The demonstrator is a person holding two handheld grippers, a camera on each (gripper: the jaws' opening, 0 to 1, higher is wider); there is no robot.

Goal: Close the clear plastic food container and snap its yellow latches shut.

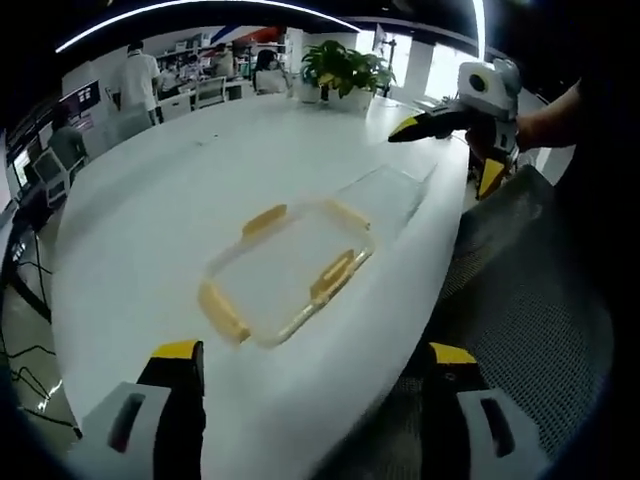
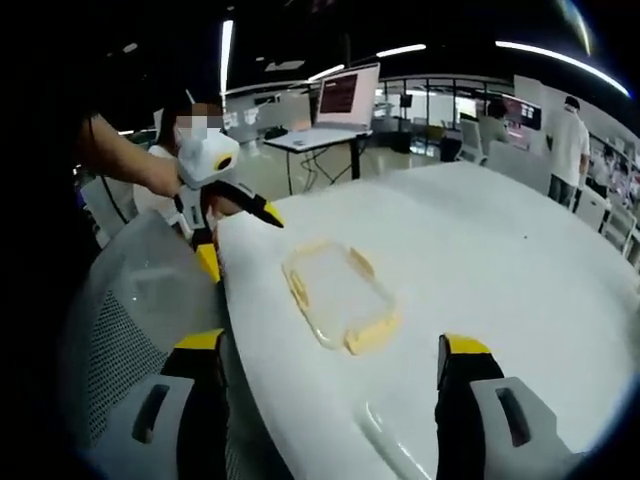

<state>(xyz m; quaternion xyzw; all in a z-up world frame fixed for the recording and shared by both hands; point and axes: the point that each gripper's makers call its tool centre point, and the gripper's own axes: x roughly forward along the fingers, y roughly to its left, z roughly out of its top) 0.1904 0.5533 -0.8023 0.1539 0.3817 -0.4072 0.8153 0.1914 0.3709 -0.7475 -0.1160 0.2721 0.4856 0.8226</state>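
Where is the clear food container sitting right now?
The clear container with yellow latches lies on the white table near its edge, by the mesh chair. Left gripper view: ahead of the left gripper; right gripper view: container ahead of the right gripper.

A wide white table [image 1: 200, 190] filled the frame's centre. A potted plant [image 1: 345, 68] stood at its far edge, top centre. Grey mesh chair backs [image 1: 520, 300] lay lower right; ceiling strip lights [image 2: 545, 50] glowed above desks [image 2: 320, 135].
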